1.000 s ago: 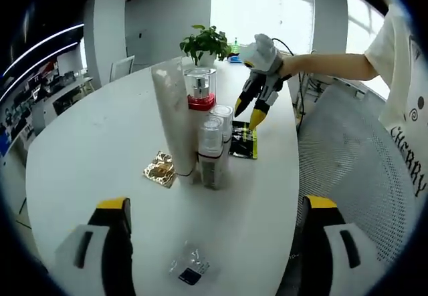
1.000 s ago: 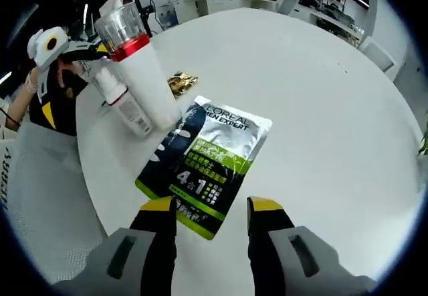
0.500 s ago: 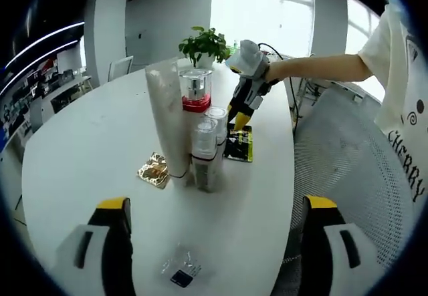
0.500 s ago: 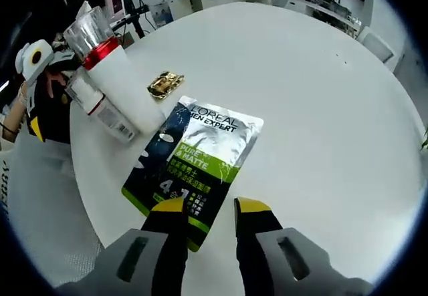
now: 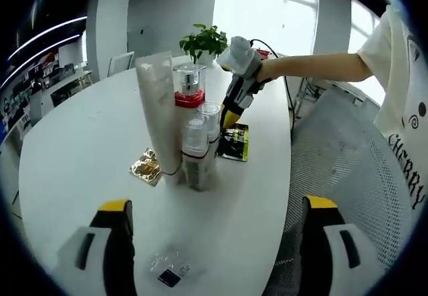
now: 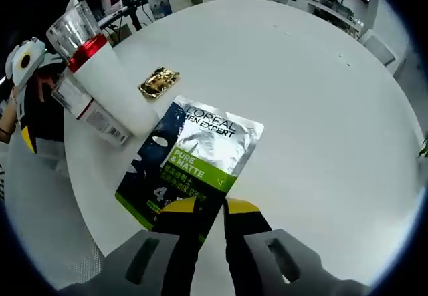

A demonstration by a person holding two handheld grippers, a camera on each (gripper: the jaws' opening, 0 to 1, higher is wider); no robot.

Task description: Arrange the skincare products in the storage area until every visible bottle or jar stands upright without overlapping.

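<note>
On the white table (image 5: 80, 129) several skincare items stand upright in a tight cluster: a tall white tube (image 5: 158, 109), a bottle with a red band and clear cap (image 5: 188, 85), and two small clear-capped bottles (image 5: 194, 152). A black and green sachet (image 5: 234, 142) lies flat beside them. My right gripper (image 5: 231, 117) reaches down to that sachet (image 6: 200, 156). Its jaws (image 6: 210, 207) are almost together, a narrow gap remaining, with the sachet's near edge between them. The red-banded bottle (image 6: 107, 75) is at the upper left there. My left gripper (image 5: 217, 204) hangs wide open in front of the cluster, holding nothing.
A gold sachet (image 5: 144, 168) lies left of the cluster, also visible as the gold sachet (image 6: 159, 82). A small clear packet (image 5: 168, 272) sits near the front edge. A potted plant (image 5: 204, 42) stands at the far end. A person's arm (image 5: 321, 65) reaches in from the right.
My right gripper's jaws have narrowed step by step around the sachet's near edge and come lower over it. The left gripper stays wide open; its view shifted slightly.
</note>
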